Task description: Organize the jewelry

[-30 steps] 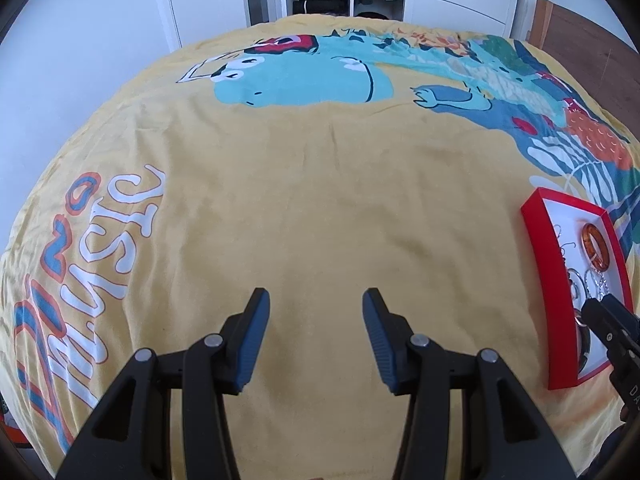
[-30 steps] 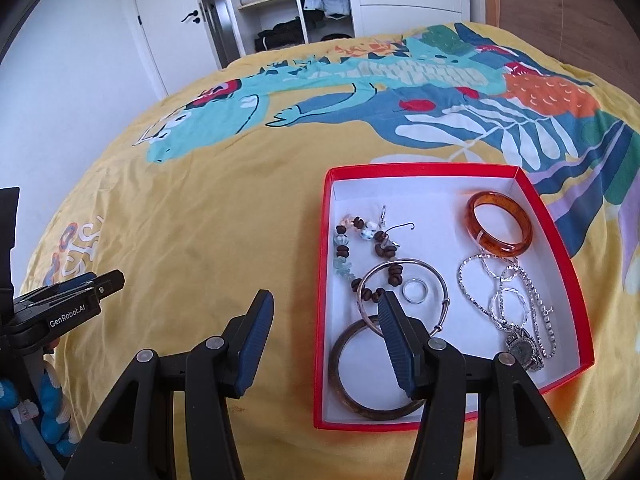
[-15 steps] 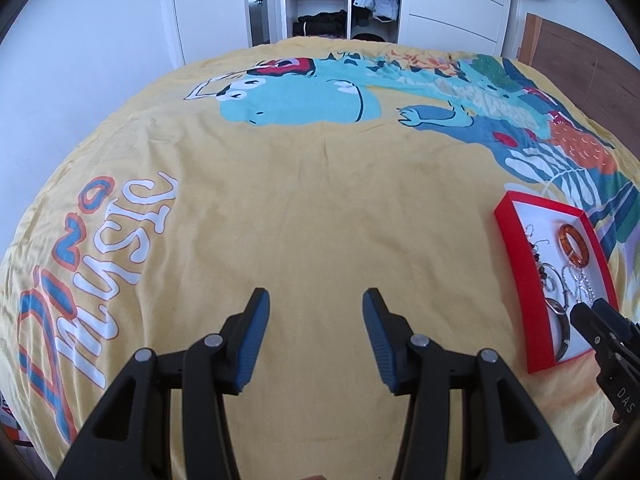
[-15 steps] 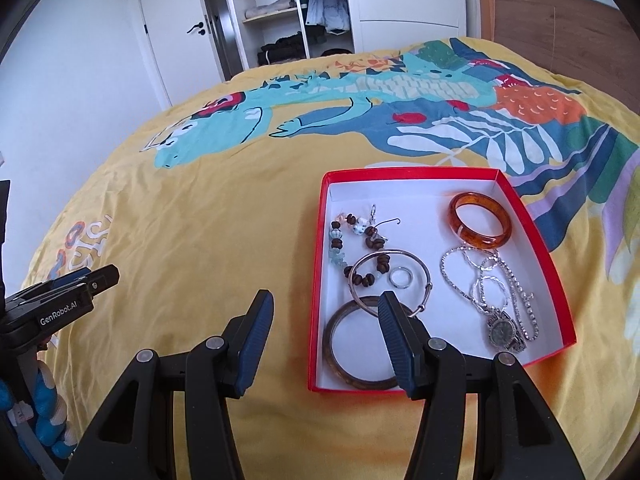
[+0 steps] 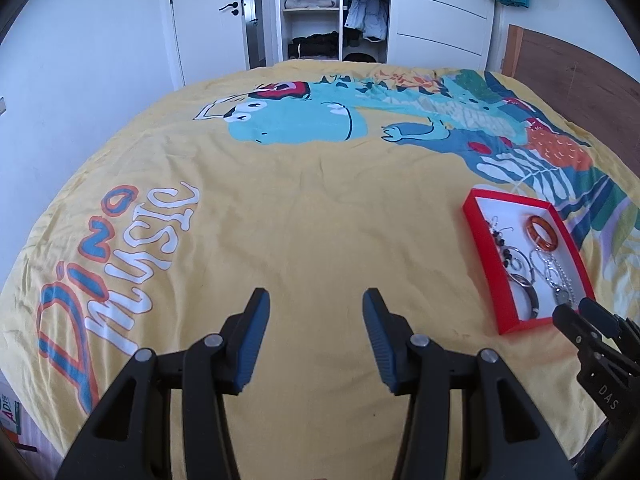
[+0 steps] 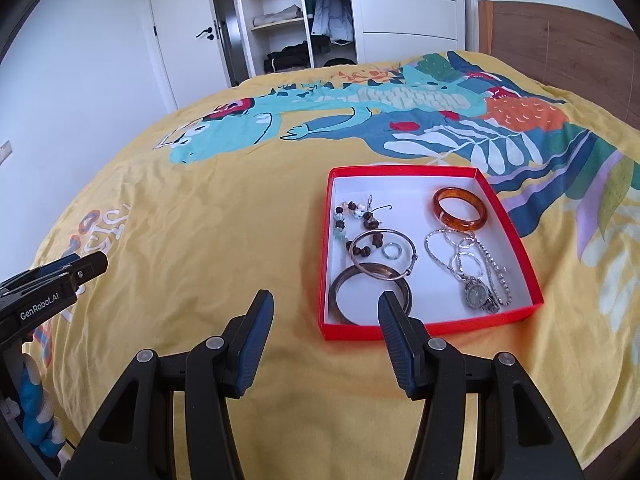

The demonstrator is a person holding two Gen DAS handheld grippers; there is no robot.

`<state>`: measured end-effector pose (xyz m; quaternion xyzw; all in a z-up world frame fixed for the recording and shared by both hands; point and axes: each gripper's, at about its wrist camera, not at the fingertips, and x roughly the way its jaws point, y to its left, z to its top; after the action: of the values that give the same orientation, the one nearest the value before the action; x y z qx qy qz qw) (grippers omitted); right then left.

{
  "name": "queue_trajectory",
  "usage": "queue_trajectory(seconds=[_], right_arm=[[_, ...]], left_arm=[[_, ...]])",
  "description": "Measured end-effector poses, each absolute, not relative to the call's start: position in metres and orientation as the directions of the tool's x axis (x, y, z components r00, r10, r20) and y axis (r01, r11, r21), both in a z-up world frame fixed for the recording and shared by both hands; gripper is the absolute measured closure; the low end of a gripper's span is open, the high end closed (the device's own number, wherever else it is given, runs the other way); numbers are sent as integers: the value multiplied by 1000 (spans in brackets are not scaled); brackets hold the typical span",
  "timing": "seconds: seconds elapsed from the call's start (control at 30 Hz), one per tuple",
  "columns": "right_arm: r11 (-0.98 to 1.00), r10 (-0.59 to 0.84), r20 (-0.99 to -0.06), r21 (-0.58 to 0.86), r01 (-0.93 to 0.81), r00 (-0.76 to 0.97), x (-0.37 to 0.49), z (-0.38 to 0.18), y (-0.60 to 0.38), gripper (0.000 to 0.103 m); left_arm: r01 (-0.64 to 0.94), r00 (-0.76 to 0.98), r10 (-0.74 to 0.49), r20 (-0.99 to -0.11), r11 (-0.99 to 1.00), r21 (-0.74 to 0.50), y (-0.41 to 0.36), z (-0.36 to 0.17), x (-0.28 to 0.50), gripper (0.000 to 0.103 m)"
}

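Observation:
A red tray (image 6: 516, 232) with a white floor lies on the yellow bedspread (image 6: 220, 220). In it lie an amber bangle (image 6: 459, 209), a dark brown bangle (image 6: 370, 292), a thin silver bangle (image 6: 383, 254), a small ring (image 6: 392, 251), a beaded bracelet (image 6: 358, 220), silver chains (image 6: 468, 254) and a small watch (image 6: 476, 294). My right gripper (image 6: 325, 318) is open and empty, just short of the tray's near edge. My left gripper (image 5: 314, 316) is open and empty over bare bedspread, with the tray (image 5: 486, 248) to its right.
The bed is covered by a yellow dinosaur-print spread with "Dino Music" lettering (image 5: 120, 264). An open wardrobe (image 5: 332, 12) and a white door (image 5: 208, 20) stand beyond the bed. A wooden headboard (image 6: 560, 44) is at the right. The left gripper's side shows in the right wrist view (image 6: 48, 284).
Both grippers have pulled back and risen from the bed; the tray looks smaller and farther away in both views. Both stay open and empty.

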<state>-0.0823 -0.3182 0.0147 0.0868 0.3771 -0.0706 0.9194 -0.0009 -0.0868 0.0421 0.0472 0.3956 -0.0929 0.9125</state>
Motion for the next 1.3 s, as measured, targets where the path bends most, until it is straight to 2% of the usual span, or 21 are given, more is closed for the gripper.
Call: queue_trajectory(seconds=[0.27, 0.43, 0.53, 0.63, 0.77, 1.3], right_arm=[[977, -83, -687, 86, 193, 722, -111, 33, -312, 43], [976, -98, -668, 79, 202, 738, -127, 48, -311, 26], [976, -105, -661, 75, 205, 743, -136, 56, -310, 22], [974, -108, -652, 80, 210, 750, -145, 63, -308, 9], [976, -105, -648, 81, 205, 755, -153, 69, -303, 1], [976, -84, -646, 101, 194, 758, -177, 78, -287, 0]], left_arm=[[215, 677, -142, -722, 977, 9, -80, 59, -33, 57], [217, 680, -146, -718, 976, 7, -77, 68, -52, 57], [218, 685, -148, -714, 976, 7, -75, 74, -62, 57], [219, 692, -147, -707, 976, 11, -73, 80, -72, 57], [219, 694, -147, -705, 976, 11, -70, 85, -83, 57], [204, 716, -133, -685, 979, 23, -57, 102, -110, 57]])
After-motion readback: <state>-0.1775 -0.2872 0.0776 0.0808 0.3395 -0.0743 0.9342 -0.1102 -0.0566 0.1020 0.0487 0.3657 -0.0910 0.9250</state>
